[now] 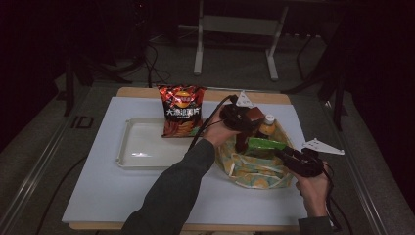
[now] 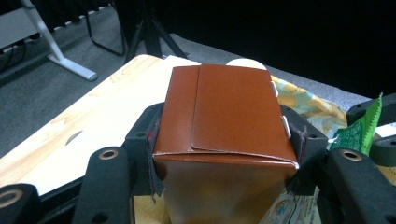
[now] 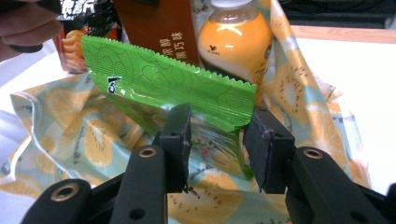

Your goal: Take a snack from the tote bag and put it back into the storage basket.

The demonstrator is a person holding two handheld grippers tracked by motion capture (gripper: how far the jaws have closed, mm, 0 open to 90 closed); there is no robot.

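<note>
A brown carton (image 2: 224, 112) stands upright between the jaws of my left gripper (image 2: 226, 140), whose pads press on both its sides. In the high view that gripper (image 1: 243, 134) holds the carton (image 1: 253, 115) over the fruit-patterned cloth bag (image 1: 254, 171). My right gripper (image 3: 219, 135) is shut on the lower end of a green snack packet (image 3: 163, 79), which sticks up and across the bag's mouth (image 1: 264, 143). A bottle of orange drink (image 3: 233, 42) stands in the bag behind the packet, beside the carton.
A red chips bag (image 1: 182, 111) stands at the far edge of a white tray (image 1: 142, 147), left of the cloth bag. All of it rests on a white mat (image 1: 122, 191) over a wooden table. Dark stands and cables lie on the floor beyond.
</note>
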